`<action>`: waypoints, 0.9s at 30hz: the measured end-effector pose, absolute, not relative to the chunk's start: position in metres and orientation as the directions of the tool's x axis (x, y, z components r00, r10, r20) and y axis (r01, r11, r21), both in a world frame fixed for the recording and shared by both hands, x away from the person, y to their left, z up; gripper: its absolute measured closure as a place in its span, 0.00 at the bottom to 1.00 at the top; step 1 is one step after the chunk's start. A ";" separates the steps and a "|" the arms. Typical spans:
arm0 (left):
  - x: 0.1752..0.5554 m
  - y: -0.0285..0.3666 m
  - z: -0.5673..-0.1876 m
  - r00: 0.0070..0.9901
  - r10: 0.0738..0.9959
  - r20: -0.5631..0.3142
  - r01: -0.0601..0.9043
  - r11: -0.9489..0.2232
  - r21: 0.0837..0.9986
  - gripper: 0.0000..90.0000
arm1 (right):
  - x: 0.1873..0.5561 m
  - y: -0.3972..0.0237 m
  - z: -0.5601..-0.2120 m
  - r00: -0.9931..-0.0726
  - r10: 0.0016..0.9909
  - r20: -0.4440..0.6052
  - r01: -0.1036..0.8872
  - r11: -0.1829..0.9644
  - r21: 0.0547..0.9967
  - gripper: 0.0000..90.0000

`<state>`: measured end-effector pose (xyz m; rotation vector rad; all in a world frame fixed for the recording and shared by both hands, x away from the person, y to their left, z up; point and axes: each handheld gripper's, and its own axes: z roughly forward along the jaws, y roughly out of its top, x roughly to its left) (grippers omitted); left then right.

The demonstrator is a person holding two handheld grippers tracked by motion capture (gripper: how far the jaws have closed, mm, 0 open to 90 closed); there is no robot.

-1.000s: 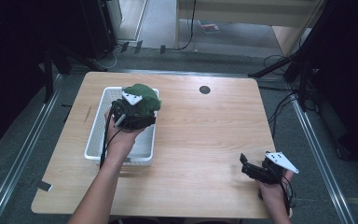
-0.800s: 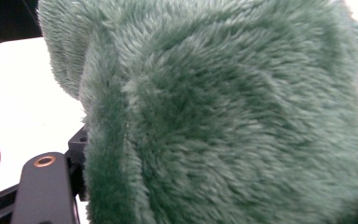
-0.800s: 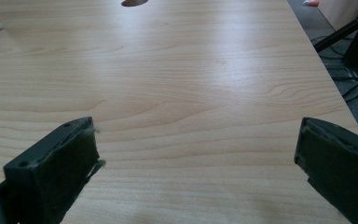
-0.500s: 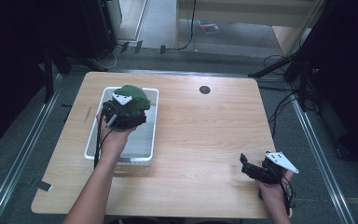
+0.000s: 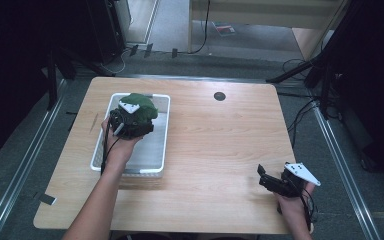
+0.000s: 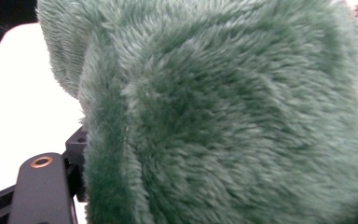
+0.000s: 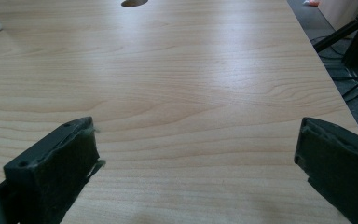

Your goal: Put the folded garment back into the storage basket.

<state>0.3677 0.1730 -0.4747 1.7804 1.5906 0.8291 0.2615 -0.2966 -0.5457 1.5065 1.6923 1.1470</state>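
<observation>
Left gripper (image 5: 136, 117) is clamped on a green plush toy (image 6: 223, 112) over the white bin (image 5: 164, 131); its jaws have just been easing apart, and the fur hides the pads, probably pressing. Right gripper (image 7: 196, 172) rests wide open and empty on the wooden table (image 5: 220, 145).

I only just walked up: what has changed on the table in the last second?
The left gripper, its fingers closed on the green plush toy, carried it leftward and down over the white tray; its fingers have just eased open slightly. The right gripper stayed open at the table's near right corner.
</observation>
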 end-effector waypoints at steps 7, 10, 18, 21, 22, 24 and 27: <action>0.377 0.175 -0.489 0.090 0.994 0.063 0.662 -0.107 0.742 0.22 | 0.262 -0.297 -0.546 -0.182 0.977 0.112 0.466 -0.015 0.885 0.00; 0.380 0.174 -0.495 0.088 0.993 0.072 0.689 -0.113 0.716 0.22 | 0.262 -0.297 -0.546 -0.183 0.977 0.112 0.467 -0.014 0.884 0.00; 0.387 0.171 -0.508 0.134 0.989 0.063 0.751 -0.143 0.645 0.20 | 0.262 -0.297 -0.546 -0.183 0.977 0.114 0.467 -0.016 0.884 0.00; 0.388 0.170 -0.510 0.139 0.989 0.057 0.766 -0.144 0.627 0.19 | 0.262 -0.297 -0.546 -0.183 0.977 0.113 0.466 -0.015 0.884 0.00; 0.389 0.169 -0.513 0.151 0.988 0.043 0.788 -0.146 0.599 0.17 | 0.261 -0.297 -0.546 -0.184 0.976 0.114 0.466 -0.015 0.885 0.00; 0.389 0.169 -0.515 0.150 0.988 0.041 0.794 -0.146 0.591 0.16 | 0.262 -0.297 -0.546 -0.185 0.976 0.114 0.466 -0.016 0.885 0.00; 0.390 0.168 -0.516 0.153 0.987 0.057 0.810 -0.158 0.564 0.12 | 0.261 -0.297 -0.546 -0.185 0.976 0.115 0.466 -0.016 0.885 0.00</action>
